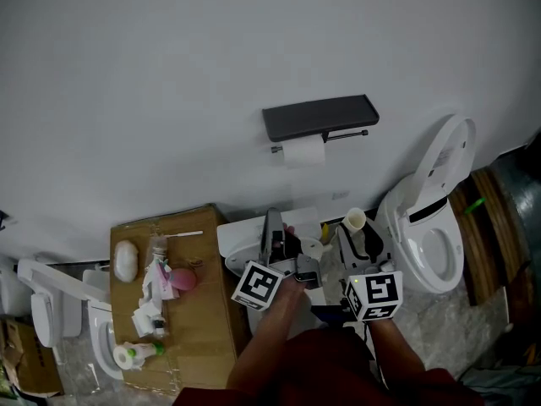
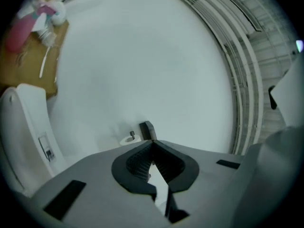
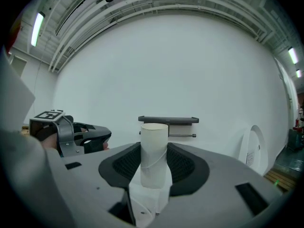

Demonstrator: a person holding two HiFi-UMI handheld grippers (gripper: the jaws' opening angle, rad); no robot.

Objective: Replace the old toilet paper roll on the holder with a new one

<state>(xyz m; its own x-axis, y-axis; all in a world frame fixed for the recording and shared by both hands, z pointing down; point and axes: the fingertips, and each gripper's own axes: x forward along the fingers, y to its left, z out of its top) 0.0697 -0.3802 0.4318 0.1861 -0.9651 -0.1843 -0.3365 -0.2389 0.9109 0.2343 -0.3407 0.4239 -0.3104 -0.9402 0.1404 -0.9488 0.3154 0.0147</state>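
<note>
A black wall holder (image 1: 319,117) carries a white toilet paper roll (image 1: 304,151) on its rod. My right gripper (image 1: 358,237) is shut on a slim white paper roll (image 1: 355,220), held upright below and to the right of the holder. In the right gripper view this held roll (image 3: 154,148) stands between the pads and covers the holder's roll; the holder shelf (image 3: 168,120) shows behind it. My left gripper (image 1: 273,220) hovers to the left of the right one, below the holder. Its jaws (image 2: 152,145) are shut and empty, and the holder (image 2: 147,128) lies small beyond them.
A toilet (image 1: 431,227) with its lid raised stands at the right. A cardboard box (image 1: 203,328) at the left holds bottles and small items. A white fixture (image 1: 241,237) sits beneath the grippers. The wall (image 1: 169,83) is plain white.
</note>
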